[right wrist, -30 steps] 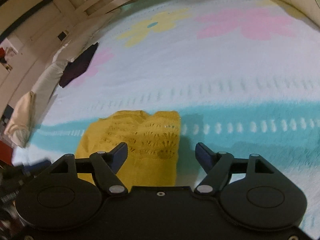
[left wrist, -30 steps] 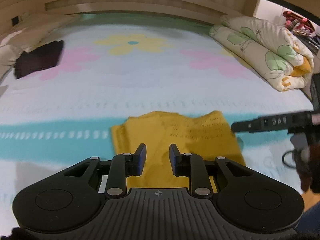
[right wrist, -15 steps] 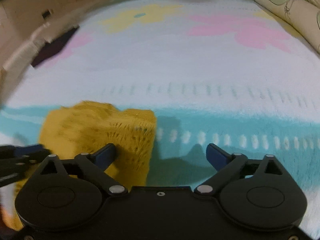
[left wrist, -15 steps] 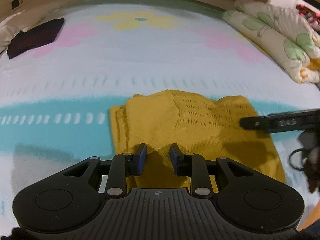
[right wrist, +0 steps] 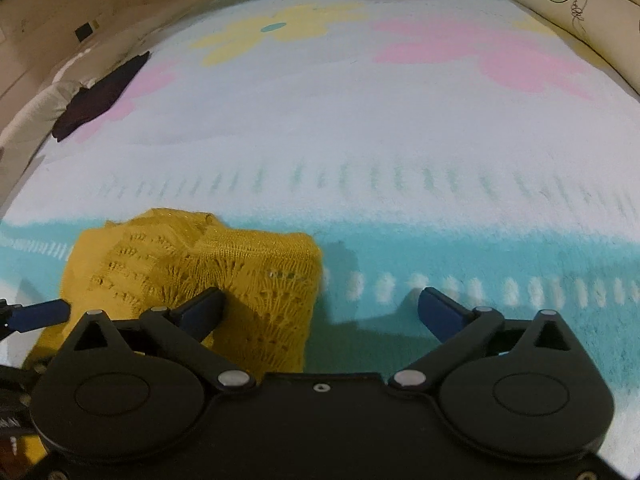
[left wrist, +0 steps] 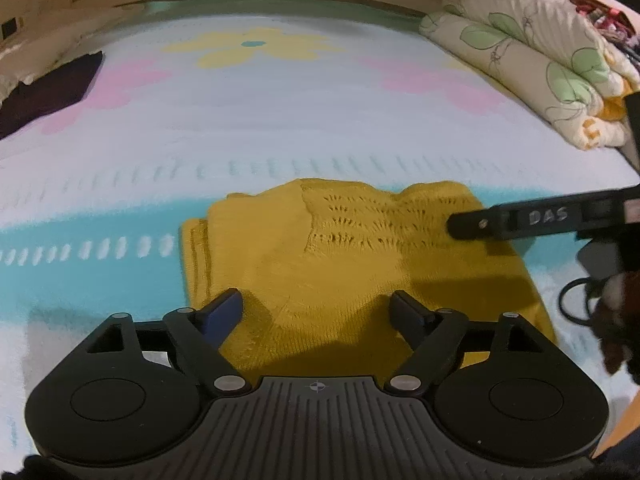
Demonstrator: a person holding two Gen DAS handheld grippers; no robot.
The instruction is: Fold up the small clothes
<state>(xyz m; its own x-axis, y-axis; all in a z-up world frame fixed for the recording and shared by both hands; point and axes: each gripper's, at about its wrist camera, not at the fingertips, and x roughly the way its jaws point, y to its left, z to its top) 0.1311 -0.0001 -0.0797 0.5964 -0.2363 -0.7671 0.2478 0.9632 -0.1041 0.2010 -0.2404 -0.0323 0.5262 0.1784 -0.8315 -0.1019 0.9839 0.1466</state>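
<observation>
Yellow knit beneath both opening claws

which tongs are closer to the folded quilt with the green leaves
Right. The quilt lies far right on the bed; the right tongs work the sweater's right edge, the left tongs its middle.

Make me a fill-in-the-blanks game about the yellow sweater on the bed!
1. The knitted sweater is the colour ____.
2. The flower with the teal middle has ____ petals.
3. The dark cloth lies on a ____ flower.
4. The right claw has its fingers spread ____.

Missing words: yellow; yellow; pink; open
</observation>
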